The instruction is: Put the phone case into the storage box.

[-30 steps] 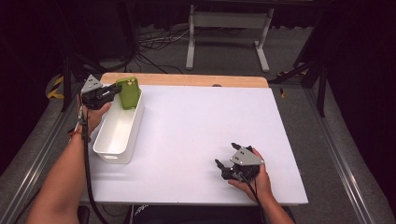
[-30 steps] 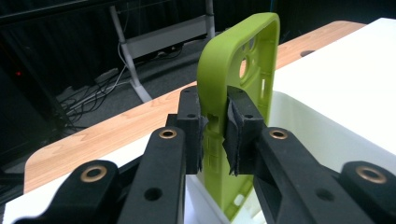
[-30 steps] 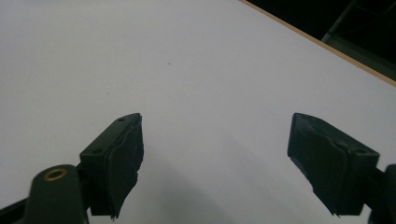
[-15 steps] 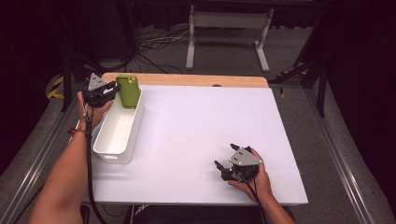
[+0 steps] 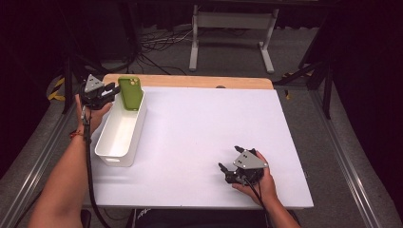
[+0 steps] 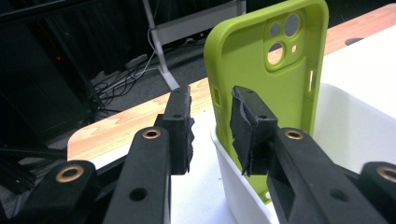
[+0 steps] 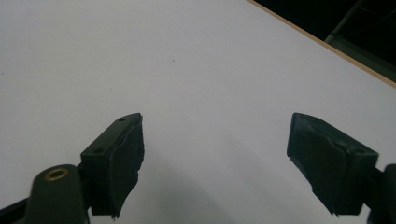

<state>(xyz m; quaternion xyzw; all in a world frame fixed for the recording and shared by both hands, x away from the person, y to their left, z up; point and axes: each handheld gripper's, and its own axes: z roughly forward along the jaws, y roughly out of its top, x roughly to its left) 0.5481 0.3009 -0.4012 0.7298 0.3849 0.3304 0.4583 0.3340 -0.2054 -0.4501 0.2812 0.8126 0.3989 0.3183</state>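
Green phone case (image 6: 271, 70) stands upright at the far end of the white bin (image 5: 119, 134); placement looks done. Left tool (image 6: 212, 128) narrow gap, gripping nothing. Right tool (image 7: 215, 163) wide, idle on desk (image 5: 204, 137).

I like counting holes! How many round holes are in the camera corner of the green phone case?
4. In the left gripper view, the green phone case stands in the white bin; three larger round holes and one tiny one cluster near its top corner. None seem hidden.
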